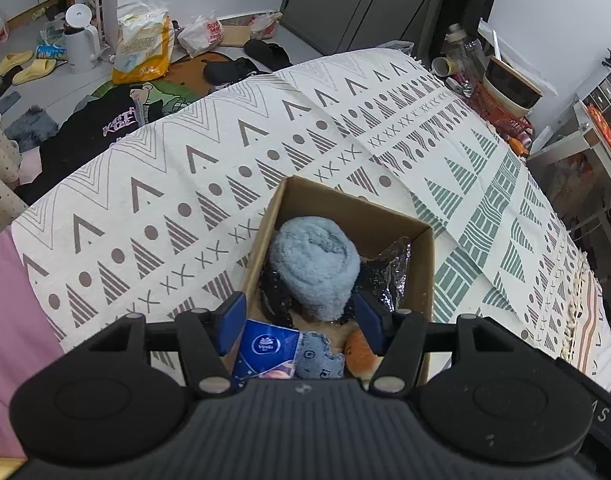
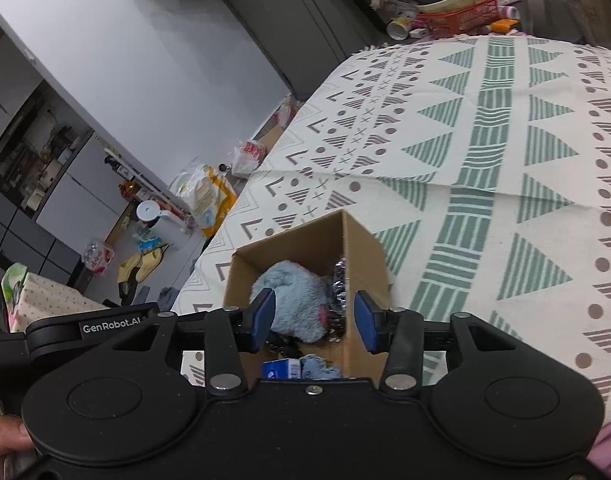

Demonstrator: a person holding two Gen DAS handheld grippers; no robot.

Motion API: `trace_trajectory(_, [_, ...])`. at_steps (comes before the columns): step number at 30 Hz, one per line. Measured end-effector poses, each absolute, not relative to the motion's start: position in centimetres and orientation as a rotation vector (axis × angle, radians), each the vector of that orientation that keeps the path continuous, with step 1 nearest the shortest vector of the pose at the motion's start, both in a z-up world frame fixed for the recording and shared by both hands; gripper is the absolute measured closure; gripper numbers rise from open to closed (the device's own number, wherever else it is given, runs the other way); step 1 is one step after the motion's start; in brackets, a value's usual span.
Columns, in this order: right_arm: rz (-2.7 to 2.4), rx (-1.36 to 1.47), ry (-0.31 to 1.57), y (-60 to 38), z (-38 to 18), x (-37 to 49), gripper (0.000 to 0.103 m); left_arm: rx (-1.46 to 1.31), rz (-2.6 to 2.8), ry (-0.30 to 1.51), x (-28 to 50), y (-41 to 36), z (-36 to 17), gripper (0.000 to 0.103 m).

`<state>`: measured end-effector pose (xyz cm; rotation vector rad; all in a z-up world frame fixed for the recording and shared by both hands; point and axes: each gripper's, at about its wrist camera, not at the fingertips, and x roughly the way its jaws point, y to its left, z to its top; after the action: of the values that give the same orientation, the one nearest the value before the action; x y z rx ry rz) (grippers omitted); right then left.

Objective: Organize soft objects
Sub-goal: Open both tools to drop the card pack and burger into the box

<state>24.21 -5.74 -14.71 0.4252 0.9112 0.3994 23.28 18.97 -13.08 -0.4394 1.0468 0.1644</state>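
Both claws, left claw and right claw, hang spread over one cardboard box holding one blue towel.

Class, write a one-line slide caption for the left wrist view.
Open left gripper hovers over a cardboard box on a patterned cloth, holding a rolled blue towel and tissue pack.

Both wrist cameras look down, close above the same cardboard box.

Fluffy blue rolled towel inside open cardboard box, beside crinkled silver foil.
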Motion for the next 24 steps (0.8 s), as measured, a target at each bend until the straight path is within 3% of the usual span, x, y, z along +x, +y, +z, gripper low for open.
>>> trace_trajectory(15, [0.368,0.402,0.895,-9.2,-13.5,22.5,0.044,-0.336,0.16,1.027,22.5,15.6,-11.2,0.027])
trace_trajectory(20, [0.343,0.357,0.871,-10.1,-12.5,21.5,0.021,-0.309,0.14,1.011,21.3,14.6,-10.3,0.025])
trace_trajectory(24, [0.341,0.322,0.84,-10.8,-11.4,20.5,0.012,-0.291,0.123,1.013,20.4,13.8,-9.6,0.024])
